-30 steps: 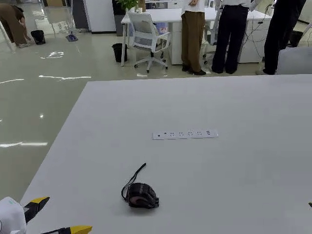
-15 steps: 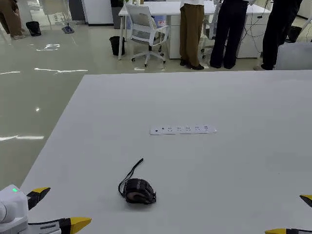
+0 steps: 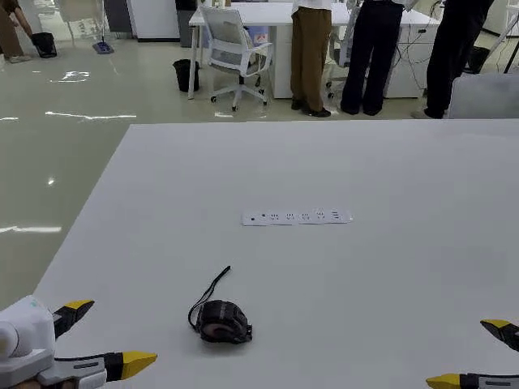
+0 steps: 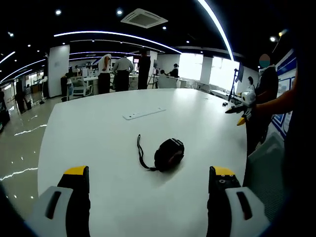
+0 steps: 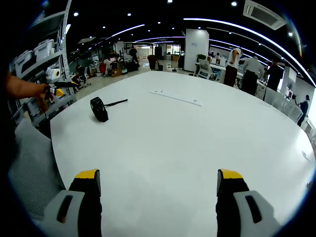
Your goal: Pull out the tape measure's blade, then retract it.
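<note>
The tape measure (image 3: 222, 322) is lying on the white bench (image 3: 365, 170), blade in, with its strap (image 3: 212, 285) trailing toward the power strip (image 3: 296, 217). The left gripper (image 3: 111, 334) is hovering near its left, fingers spread wide and empty. The right gripper (image 3: 467, 353) is hanging well apart on the right, fingers equally wide.

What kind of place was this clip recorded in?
Most likely an open-plan office or lab: a large white table with a power strip on it, a swivel chair at a white desk behind, people standing there, and a glossy floor.
</note>
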`<state>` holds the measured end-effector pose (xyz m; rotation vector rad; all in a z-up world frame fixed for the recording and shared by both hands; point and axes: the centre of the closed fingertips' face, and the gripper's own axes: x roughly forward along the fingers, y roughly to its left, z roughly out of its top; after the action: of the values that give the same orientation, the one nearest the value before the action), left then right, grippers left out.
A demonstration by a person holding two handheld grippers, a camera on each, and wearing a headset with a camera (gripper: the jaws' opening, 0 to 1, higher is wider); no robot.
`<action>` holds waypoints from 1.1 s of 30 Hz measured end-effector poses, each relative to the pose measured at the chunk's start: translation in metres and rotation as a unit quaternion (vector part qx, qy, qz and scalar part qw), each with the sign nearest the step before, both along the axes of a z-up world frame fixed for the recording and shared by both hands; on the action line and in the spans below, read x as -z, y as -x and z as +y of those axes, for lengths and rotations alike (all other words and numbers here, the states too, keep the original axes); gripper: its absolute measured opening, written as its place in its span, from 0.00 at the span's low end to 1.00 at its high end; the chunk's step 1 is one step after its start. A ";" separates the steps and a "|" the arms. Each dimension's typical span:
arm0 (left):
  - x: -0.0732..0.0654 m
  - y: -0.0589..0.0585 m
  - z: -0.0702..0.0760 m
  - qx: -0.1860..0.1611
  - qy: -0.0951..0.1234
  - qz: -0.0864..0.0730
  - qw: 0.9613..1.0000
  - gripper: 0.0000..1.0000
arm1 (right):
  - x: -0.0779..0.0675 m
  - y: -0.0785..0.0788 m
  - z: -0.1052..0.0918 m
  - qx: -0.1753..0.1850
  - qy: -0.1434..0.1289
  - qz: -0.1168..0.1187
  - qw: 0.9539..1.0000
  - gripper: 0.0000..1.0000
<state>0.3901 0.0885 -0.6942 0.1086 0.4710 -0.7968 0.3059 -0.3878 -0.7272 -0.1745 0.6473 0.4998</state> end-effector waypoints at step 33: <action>0.037 -0.039 -0.052 0.099 -0.030 0.014 0.995 0.94 | 0.034 -0.044 0.026 -0.080 0.000 -0.005 0.997 1.00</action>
<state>0.4289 0.0366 -0.7310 0.2021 0.5167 -0.9795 0.3504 -0.3614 -0.7613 -0.2301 0.6261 0.6533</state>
